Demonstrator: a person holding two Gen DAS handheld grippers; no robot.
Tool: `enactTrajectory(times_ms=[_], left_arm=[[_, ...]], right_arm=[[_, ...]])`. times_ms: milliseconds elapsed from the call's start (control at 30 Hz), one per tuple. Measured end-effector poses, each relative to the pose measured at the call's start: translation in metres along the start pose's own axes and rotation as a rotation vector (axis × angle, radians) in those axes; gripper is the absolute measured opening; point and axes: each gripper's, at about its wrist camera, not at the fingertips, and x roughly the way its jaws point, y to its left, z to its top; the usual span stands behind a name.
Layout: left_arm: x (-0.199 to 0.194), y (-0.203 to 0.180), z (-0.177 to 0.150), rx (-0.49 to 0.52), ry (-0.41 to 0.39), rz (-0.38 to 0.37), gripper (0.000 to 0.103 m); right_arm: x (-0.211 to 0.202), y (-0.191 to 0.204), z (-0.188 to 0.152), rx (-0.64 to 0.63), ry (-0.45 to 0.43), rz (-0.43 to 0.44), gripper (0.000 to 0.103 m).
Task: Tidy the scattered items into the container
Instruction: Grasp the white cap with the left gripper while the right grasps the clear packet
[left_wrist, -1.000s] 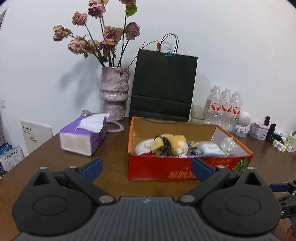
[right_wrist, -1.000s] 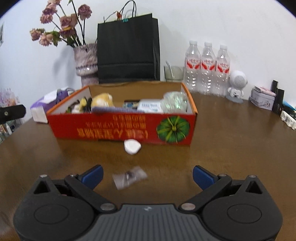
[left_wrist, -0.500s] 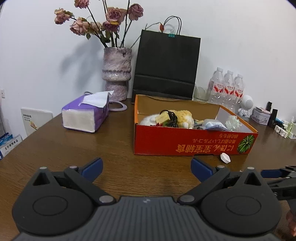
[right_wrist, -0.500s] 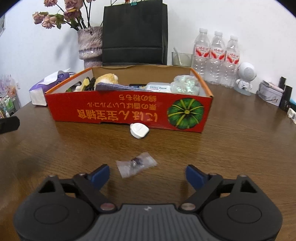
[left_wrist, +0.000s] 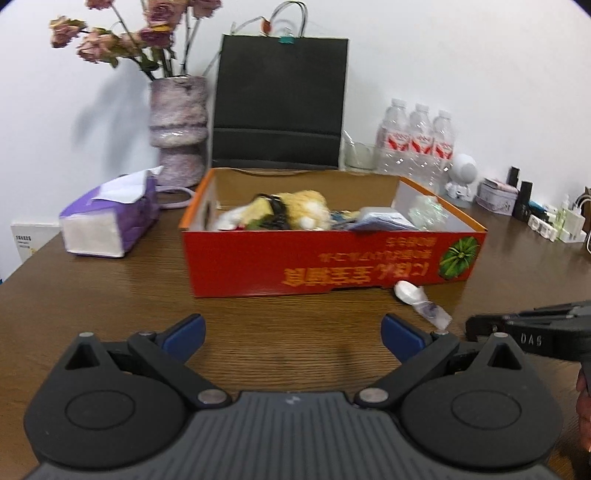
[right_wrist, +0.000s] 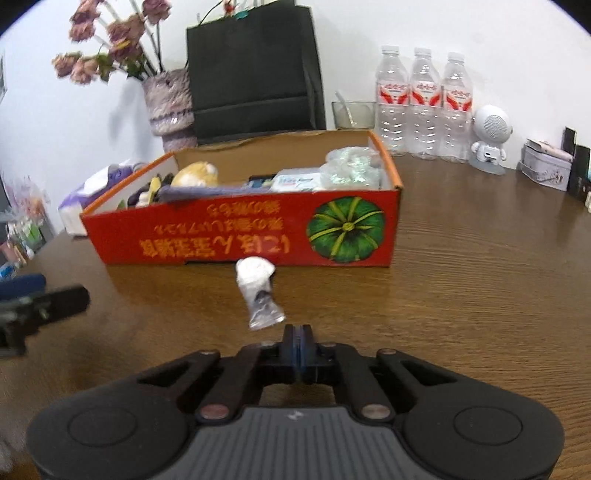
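bare table (left_wrist: 110, 295) left; red box (left_wrist: 295, 258) blocks ahead

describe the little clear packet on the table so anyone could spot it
Find the red cardboard box with the green pumpkin picture. Before its front wall lies a white cap, then the clear plastic packet. It alone is see-through, with something dark inside.

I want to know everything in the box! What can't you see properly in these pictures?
- Red cardboard box: its front wall hides the items' lower parts, both views.
- Small clear plastic packet: contents blurred, right wrist view.
- Shut right gripper: whether it pinches the packet is unclear.
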Motion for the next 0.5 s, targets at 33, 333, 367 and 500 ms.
enactTrajectory(times_ms=[33, 333, 367, 500], left_arm=[[0.001, -0.003, 0.001, -0.004, 0.000, -0.001, 0.103], [0.009, -0.015, 0.001, 0.020, 0.013, 0.013, 0.103], [0.011, -0.015, 0.001, 0.020, 0.017, 0.016, 0.103], [0.023, -0.021, 0.004, 0.015, 0.039, 0.012, 0.103]], right_arm=[[-0.001, -0.002, 0.002, 0.006, -0.013, 0.013, 0.025], [0.038, 0.029, 0.019, -0.187, 0.028, 0.008, 0.015], [0.037, 0.030, 0.020, -0.198, 0.038, 0.012, 0.015], [0.028, 0.012, 0.021, -0.145, 0.025, 0.014, 0.011]])
